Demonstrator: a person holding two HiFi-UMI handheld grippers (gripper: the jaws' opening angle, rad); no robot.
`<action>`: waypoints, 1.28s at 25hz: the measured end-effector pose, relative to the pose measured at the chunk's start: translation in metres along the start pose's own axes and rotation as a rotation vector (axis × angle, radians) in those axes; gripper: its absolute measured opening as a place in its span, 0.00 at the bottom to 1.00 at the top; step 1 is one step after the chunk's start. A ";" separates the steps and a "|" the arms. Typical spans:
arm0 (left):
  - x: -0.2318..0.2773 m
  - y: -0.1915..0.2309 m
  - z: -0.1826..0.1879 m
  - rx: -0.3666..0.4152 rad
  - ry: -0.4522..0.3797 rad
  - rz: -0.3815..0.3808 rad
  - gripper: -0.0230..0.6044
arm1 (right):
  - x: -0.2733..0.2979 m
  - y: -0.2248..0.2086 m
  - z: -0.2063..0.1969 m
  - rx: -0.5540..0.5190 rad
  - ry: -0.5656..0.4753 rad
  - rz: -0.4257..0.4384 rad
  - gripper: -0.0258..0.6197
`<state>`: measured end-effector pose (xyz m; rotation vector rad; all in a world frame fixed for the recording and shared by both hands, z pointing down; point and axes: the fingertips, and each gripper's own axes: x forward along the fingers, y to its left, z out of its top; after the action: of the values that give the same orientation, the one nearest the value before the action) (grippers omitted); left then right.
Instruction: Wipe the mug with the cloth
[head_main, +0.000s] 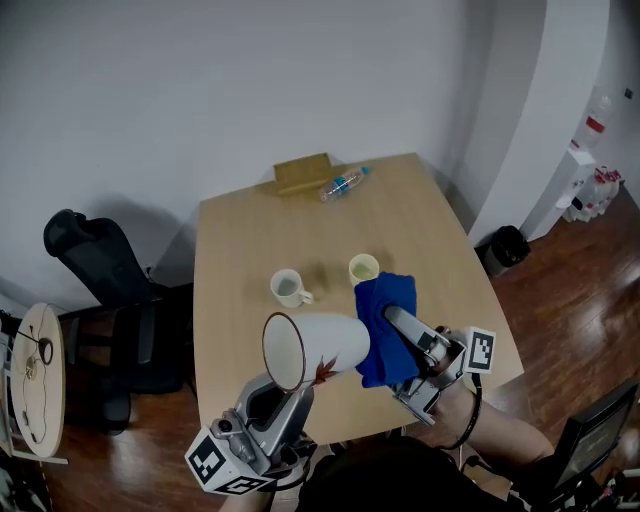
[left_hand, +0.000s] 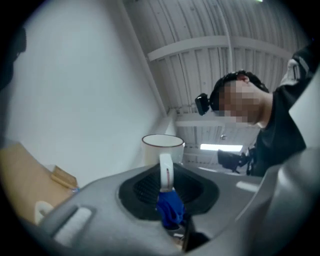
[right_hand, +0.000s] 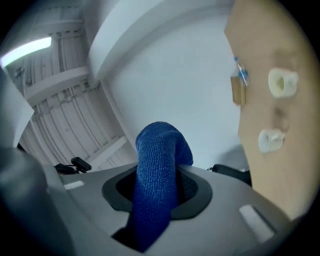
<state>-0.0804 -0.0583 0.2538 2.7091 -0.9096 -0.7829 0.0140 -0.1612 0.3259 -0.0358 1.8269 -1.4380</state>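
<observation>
Left gripper (head_main: 305, 385) is clamped tight on the handle of the white mug (head_main: 318, 346), held sideways over the table (head_main: 240, 240) edge. Right gripper (head_main: 398, 322), part-closed, pinches the blue cloth (head_main: 383, 352), just beside the mug's base (bottle (head_main: 343, 184) label too small to read).

Wooden table (head_main: 250, 225). Near its centre stand two cups, apart: a white cup (head_main: 288, 288) and a pale cup (head_main: 364, 268). At the far edge is a block (head_main: 302, 172), with a bottle (head_main: 343, 184) lying just beside it. On the floor, a chair (head_main: 100, 270) stands left and a bin (head_main: 508, 245) right.
</observation>
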 end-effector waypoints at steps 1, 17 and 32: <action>-0.002 0.005 -0.001 0.035 0.018 0.040 0.13 | -0.006 -0.001 0.010 -0.037 -0.030 -0.028 0.23; 0.006 0.009 -0.038 0.043 0.096 0.105 0.13 | -0.013 -0.006 -0.007 0.244 -0.155 0.052 0.23; -0.032 0.063 -0.067 0.150 0.197 0.356 0.13 | -0.029 -0.038 0.010 0.011 -0.059 -0.175 0.23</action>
<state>-0.0984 -0.0887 0.3443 2.5716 -1.3933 -0.3838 0.0238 -0.1690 0.3731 -0.2357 1.8040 -1.5501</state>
